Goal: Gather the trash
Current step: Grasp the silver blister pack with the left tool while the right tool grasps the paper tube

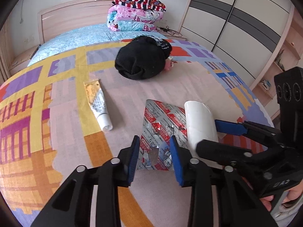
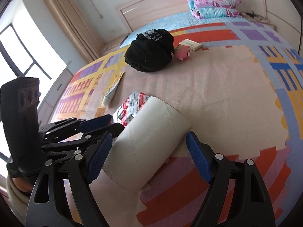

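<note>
— Where's the trash?
— On the bed (image 1: 170,87). A cardboard tube (image 2: 151,141) lies beside a crumpled foil wrapper (image 1: 161,132); a squeezed ointment tube (image 1: 98,106) is left of the wrapper, well apart.
— And the grippers?
— The left gripper (image 1: 154,158) hangs over the wrapper, jaws apart, one either side of it. The right gripper (image 2: 147,158) has its jaws apart around the cardboard tube — not clamped.
— Anything else?
— A black hat (image 1: 142,60) beyond the wrapper, a pink toy (image 2: 182,54) touching it.
</note>
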### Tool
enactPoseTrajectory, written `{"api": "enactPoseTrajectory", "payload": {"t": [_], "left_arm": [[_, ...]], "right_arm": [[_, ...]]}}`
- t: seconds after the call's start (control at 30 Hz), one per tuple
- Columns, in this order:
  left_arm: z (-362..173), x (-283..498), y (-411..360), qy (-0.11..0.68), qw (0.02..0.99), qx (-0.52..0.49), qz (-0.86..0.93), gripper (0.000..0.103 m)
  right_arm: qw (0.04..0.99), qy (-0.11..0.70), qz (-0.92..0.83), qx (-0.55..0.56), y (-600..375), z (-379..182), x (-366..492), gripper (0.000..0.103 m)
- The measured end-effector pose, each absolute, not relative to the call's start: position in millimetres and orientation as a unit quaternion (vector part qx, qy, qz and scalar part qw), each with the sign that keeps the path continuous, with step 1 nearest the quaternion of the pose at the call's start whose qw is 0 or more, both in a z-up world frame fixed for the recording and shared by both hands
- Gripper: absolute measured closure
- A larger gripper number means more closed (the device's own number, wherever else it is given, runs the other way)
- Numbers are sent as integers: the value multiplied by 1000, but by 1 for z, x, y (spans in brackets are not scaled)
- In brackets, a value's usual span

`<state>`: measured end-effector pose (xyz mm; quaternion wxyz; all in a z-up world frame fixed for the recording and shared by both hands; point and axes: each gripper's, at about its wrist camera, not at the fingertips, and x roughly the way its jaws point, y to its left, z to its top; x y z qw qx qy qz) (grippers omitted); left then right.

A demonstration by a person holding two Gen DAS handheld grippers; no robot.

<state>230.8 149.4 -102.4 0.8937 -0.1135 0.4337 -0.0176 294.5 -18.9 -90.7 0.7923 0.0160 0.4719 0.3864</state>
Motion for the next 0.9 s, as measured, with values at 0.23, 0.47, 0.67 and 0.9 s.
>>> {"api": "enactPoseTrajectory", "payload": {"t": [0.23,0.47,0.67,0.9], "left_arm": [[-97,224,149,419,898,-134,-16,92],[-82,212,143,404,906,-128,-15,98],[-63,197,141,386,914,-121,-6,103],[-51,180,135,380,920,-93,13,103]], "right_arm": [[794,468,388,19,-23,-91,295,32],[796,460,393,23,-31,-85,297,57],[798,459,390,11,-38,-79,297,76],[811,457,364,-12,-30,-77,285,41]]}}
